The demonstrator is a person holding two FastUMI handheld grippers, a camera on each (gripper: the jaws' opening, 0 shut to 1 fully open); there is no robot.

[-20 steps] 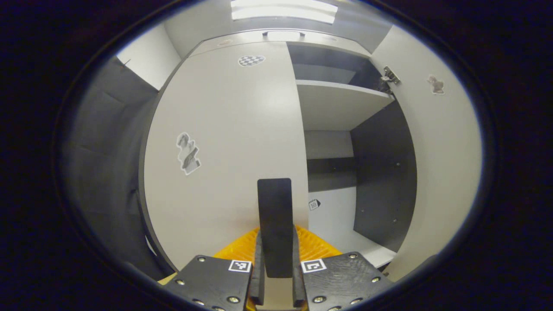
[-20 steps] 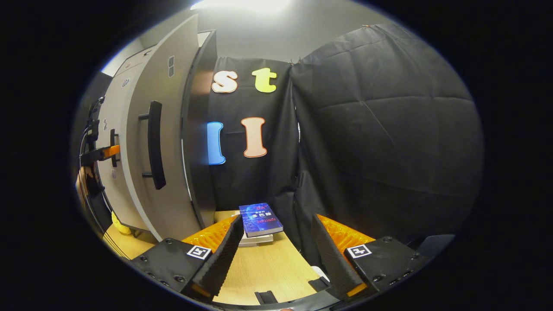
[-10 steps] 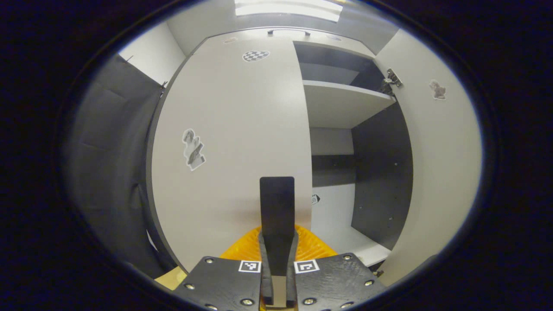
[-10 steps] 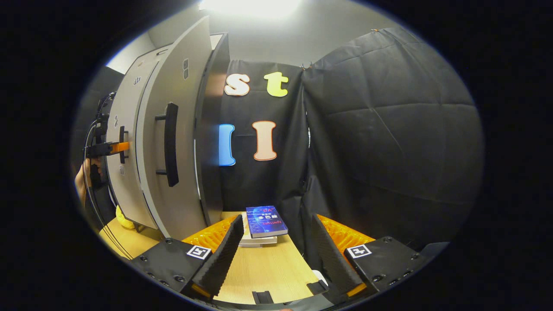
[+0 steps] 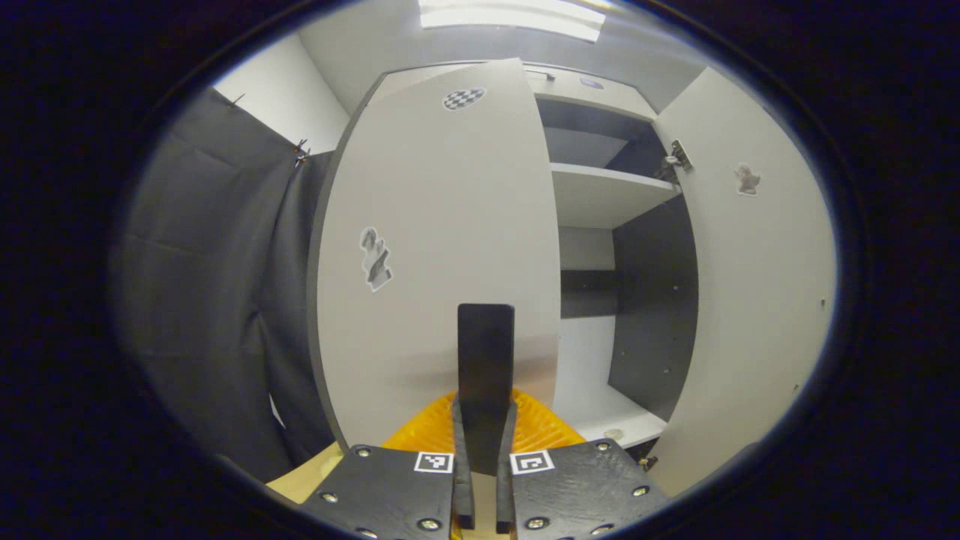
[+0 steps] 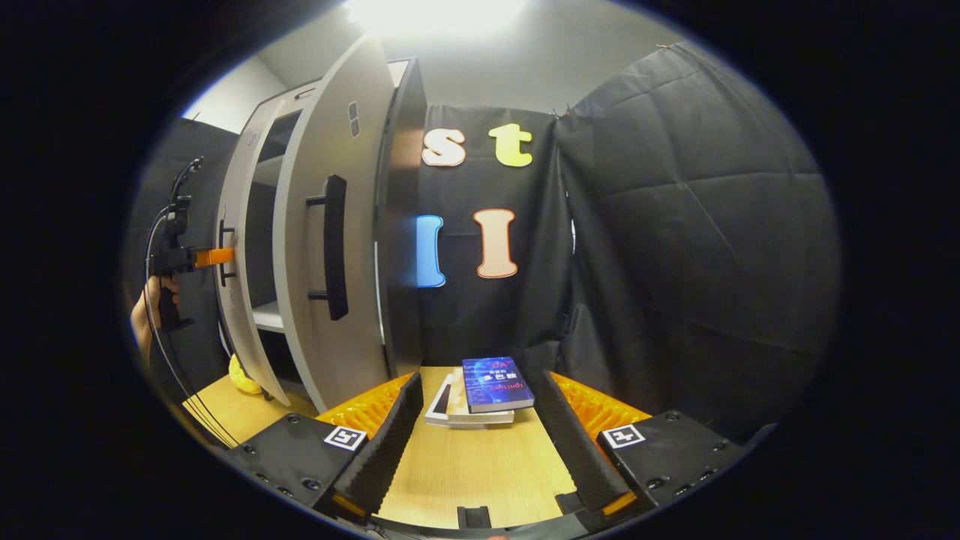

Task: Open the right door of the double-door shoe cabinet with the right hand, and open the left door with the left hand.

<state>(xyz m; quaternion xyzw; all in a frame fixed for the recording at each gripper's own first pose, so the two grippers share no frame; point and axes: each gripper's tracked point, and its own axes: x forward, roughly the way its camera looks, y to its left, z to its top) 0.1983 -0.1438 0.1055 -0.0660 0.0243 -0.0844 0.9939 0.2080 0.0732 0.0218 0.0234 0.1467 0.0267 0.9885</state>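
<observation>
Now I am swinging the left door (image 5: 442, 225) wider than a second ago, left gripper (image 5: 480, 457) clamped on its handle (image 5: 485, 352); right gripper (image 6: 480, 442) hanging open, empty, right door (image 6: 330, 247) already open

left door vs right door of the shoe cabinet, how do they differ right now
The right door stands swung well open; the left door is only partly open. The left gripper clamps the left door's handle; the right door's handle is free, the right gripper open. Both are pale with dark bar handles.

Pale grey left door (image 5: 442, 225) bears a black-and-white checkered sticker (image 5: 463, 98).
</observation>
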